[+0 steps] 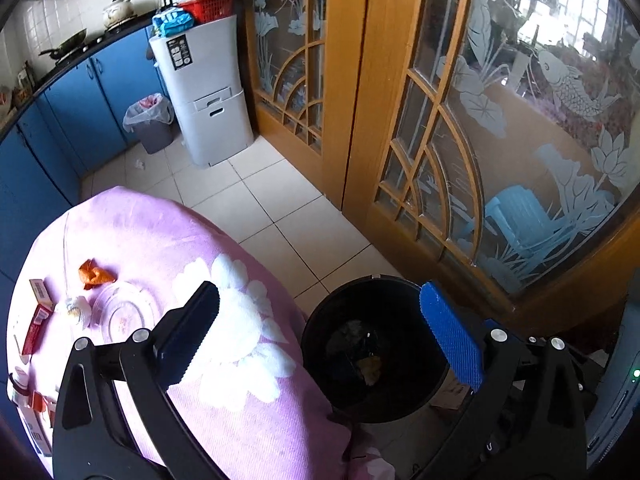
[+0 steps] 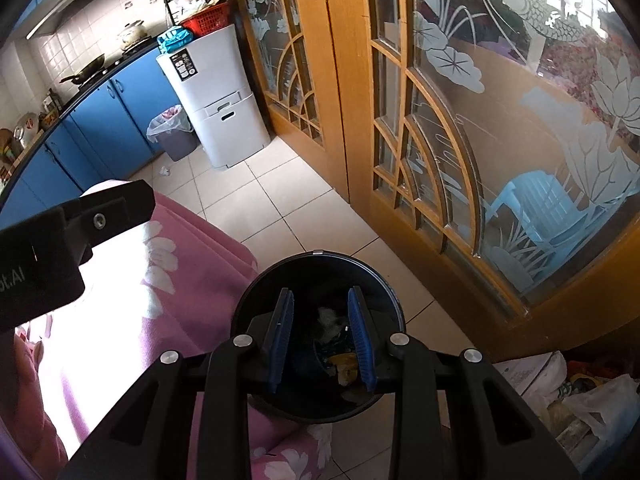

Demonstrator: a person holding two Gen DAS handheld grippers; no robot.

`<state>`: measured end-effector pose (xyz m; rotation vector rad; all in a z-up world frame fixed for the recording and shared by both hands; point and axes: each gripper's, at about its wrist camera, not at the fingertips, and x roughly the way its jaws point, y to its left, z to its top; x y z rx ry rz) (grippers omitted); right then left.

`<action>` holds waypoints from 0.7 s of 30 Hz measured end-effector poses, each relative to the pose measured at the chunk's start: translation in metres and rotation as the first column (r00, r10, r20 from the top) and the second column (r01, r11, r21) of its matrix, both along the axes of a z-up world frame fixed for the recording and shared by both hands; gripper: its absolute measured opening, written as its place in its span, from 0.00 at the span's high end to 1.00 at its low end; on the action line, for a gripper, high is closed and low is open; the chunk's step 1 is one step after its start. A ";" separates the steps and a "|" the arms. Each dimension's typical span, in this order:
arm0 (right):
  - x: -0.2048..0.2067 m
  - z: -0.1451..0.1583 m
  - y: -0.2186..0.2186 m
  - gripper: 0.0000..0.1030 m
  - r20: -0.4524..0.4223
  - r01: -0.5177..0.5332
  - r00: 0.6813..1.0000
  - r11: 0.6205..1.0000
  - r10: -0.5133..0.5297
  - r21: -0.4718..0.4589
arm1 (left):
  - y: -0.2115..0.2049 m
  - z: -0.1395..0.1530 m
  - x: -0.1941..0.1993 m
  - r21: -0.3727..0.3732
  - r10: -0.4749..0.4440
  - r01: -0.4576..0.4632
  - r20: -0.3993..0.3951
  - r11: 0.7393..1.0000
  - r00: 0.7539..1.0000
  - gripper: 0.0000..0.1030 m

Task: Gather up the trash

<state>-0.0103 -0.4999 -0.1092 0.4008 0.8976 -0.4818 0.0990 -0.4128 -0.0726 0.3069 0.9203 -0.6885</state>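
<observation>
A black round trash bin (image 1: 320, 320) stands on the floor beside a table with a pink flowered cloth (image 1: 160, 240); it holds scraps (image 1: 370, 368). It also shows in the right wrist view (image 2: 256, 292). My left gripper (image 1: 320, 304) is wide open and empty, above the table edge and the bin. My right gripper (image 2: 320, 300) is open and empty, right over the bin's mouth. On the table lie an orange wrapper (image 1: 94, 274), a crumpled white wrapper (image 1: 76, 308), red packets (image 1: 38, 320) and a clear glass dish (image 1: 120, 312).
Wooden doors with etched glass (image 1: 440, 120) run along the right. A white cabinet (image 1: 204, 88) and a grey lined bin (image 1: 150, 122) stand at the back by blue kitchen cupboards (image 1: 80, 100). A white scrap (image 1: 139, 164) lies on the floor. Plastic bags (image 2: 580, 404) lie at right.
</observation>
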 end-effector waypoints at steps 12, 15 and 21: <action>0.012 0.018 0.027 0.19 0.045 -0.032 0.998 0.999 0.034 -0.036 | 0.077 0.011 0.022 -0.024 0.129 -0.129 0.003 0.991 0.992 0.04; 0.022 0.023 0.041 0.19 0.042 -0.067 0.997 0.996 0.069 -0.054 | 0.114 0.013 0.028 -0.027 0.190 -0.189 0.002 0.982 0.982 0.04; 0.055 0.029 0.090 0.19 0.024 -0.199 0.979 0.974 0.203 -0.105 | 0.195 0.007 0.044 -0.013 0.336 -0.336 -0.015 0.942 0.942 0.04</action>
